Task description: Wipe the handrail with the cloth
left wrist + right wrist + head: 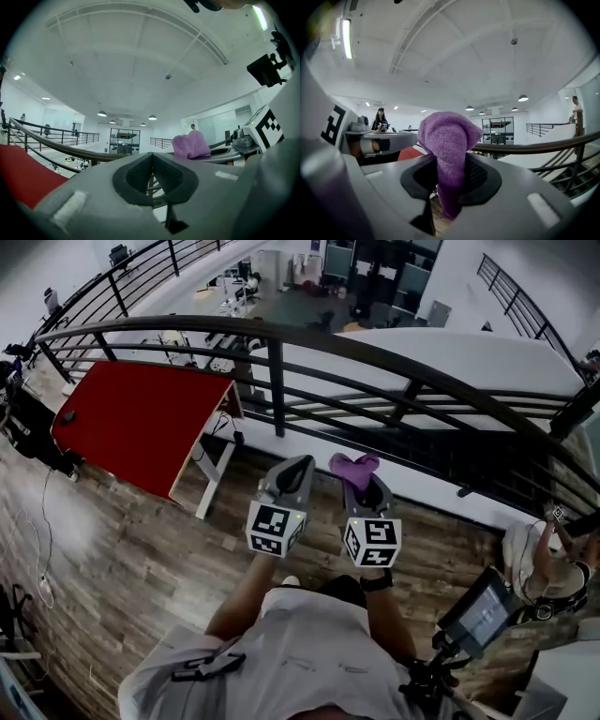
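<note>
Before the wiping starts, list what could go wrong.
1. The right gripper pinches the purple cloth by a narrow fold. Dragging it along the handrail might pull it free, and it could drop to the lower floor beyond the rail.
2. Only a small wad sticks out past the gripper, so its hard tips may scrape the rail.
3. The left gripper, shut and empty, sits close beside the right one and could bump it.

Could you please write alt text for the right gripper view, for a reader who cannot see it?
A purple cloth stands pinched between the shut jaws of the right gripper, its bunched top rising above them. Beyond it, to the right, a dark handrail runs across a bright hall with a white ceiling.
</note>
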